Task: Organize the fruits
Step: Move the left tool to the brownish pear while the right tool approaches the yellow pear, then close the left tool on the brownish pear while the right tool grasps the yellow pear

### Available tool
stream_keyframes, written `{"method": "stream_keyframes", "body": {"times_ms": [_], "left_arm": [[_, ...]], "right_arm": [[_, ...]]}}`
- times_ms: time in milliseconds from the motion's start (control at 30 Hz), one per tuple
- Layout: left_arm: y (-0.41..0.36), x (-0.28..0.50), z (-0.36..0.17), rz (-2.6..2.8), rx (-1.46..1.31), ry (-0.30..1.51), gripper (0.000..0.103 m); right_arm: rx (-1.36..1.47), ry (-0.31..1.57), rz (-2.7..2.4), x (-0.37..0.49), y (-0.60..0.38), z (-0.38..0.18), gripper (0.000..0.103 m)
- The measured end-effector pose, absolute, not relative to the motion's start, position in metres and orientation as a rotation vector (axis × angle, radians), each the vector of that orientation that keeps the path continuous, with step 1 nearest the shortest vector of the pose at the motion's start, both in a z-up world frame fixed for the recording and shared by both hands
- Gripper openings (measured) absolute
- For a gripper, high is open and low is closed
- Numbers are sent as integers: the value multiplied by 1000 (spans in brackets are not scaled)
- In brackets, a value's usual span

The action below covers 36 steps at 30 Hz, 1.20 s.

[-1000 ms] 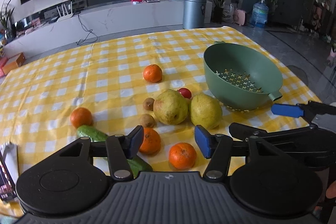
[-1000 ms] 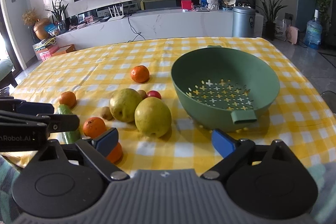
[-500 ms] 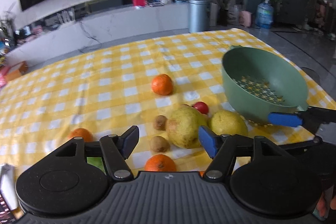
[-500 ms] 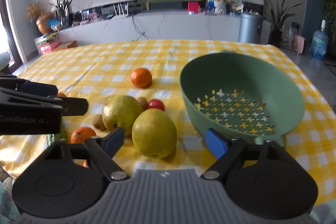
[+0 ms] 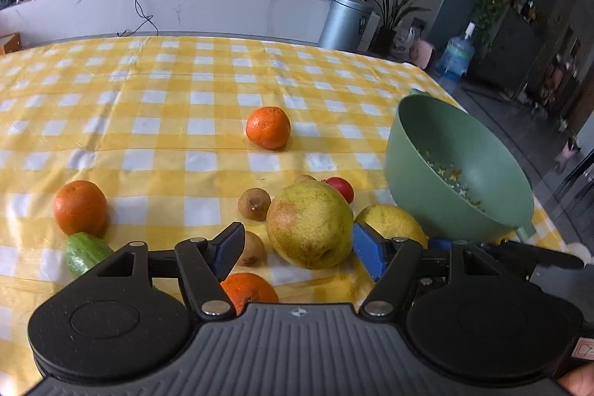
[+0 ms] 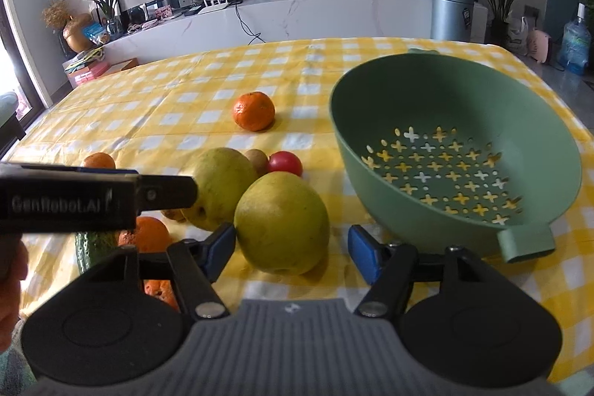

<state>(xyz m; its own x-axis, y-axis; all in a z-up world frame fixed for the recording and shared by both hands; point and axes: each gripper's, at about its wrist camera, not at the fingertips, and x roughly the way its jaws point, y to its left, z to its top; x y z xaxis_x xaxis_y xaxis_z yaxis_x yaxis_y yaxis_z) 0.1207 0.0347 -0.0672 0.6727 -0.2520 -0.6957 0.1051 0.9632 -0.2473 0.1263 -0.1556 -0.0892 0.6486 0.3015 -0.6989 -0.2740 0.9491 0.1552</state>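
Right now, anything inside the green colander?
Nothing visible: the green colander shows only its perforated floor, empty. The right-wrist view shows nearly the whole interior; only a strip behind the near wall is hidden.

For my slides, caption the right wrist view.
Right gripper closing around a pear, pads not yet pressing, beside an empty green colander.

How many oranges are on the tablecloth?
4. A far orange lies alone mid-cloth, a left orange beside the cucumber, and two near ones are partly hidden by the tongs. More may be hidden.
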Motion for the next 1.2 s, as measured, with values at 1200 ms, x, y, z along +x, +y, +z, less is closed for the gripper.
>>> {"method": "stream_keyframes", "body": {"times_ms": [1200], "left_arm": [[4,147,-92,-216,-61,833,81]], "right_arm": [[133,859,301,135,-160,-103,61]]}}
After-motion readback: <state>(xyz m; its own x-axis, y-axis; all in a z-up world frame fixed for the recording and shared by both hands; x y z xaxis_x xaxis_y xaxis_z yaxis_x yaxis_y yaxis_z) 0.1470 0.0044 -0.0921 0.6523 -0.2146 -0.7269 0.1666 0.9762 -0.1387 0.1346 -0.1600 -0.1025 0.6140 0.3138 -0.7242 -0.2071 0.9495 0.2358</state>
